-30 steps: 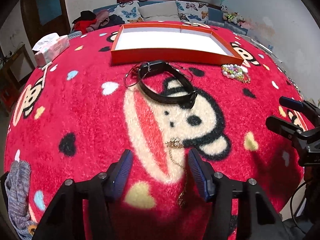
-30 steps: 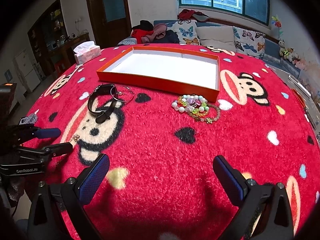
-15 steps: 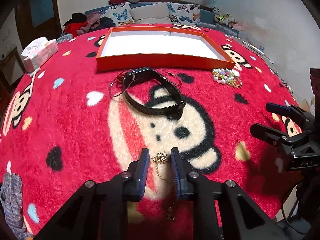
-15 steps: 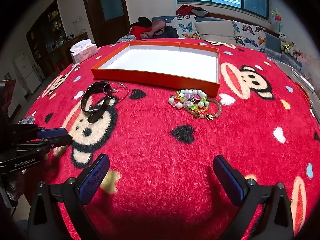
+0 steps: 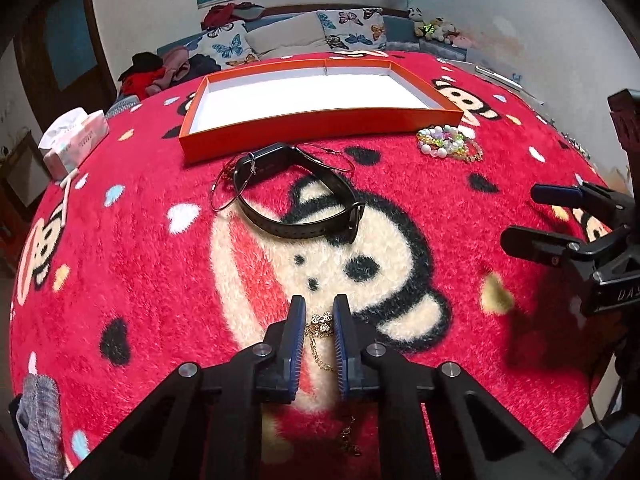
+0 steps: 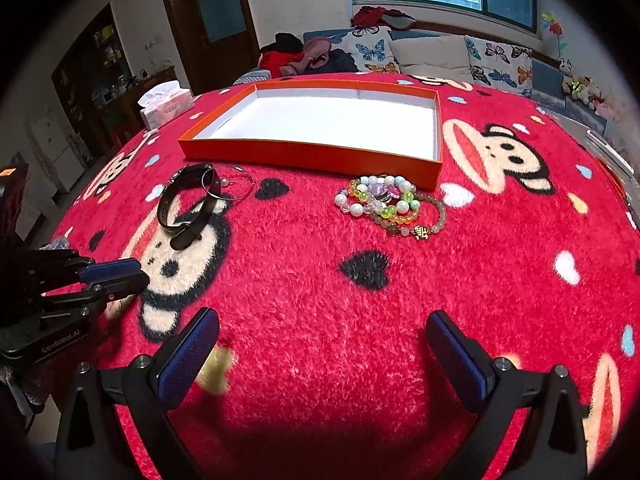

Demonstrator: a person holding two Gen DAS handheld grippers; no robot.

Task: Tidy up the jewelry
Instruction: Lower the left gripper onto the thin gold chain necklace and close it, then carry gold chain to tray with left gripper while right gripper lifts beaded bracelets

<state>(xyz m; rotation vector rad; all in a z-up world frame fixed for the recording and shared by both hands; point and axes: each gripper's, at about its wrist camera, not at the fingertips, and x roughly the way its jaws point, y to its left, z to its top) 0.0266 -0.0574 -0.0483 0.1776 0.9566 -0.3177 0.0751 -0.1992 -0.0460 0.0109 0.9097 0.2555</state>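
Note:
My left gripper (image 5: 319, 305) points down at the red monkey-print cover, its jaws closing tight on the gold necklace (image 5: 320, 320). The pads press the pendant and the chain trails back under the gripper. From the right wrist view the left gripper (image 6: 136, 274) shows at the left edge. My right gripper (image 6: 322, 316) hangs wide open over bare cover, holding nothing, and it appears as the right gripper (image 5: 524, 216) at the right edge. Further back lie a black watch band (image 5: 304, 232), thin hoop earrings (image 5: 218, 200), bead bracelets (image 6: 384, 204) and an orange tray (image 6: 312, 156) with a white floor.
A tissue box (image 5: 76, 140) stands at the cover's far left edge. A sofa (image 6: 432, 56) with butterfly pillows and piled clothes runs behind the tray. A grey cloth (image 5: 40, 420) hangs at the near left edge. The cover drops away on all sides.
The left gripper's jaws went from wide apart to closed on the necklace pendant, and its view rolled slightly. The right gripper stayed open and hardly moved.

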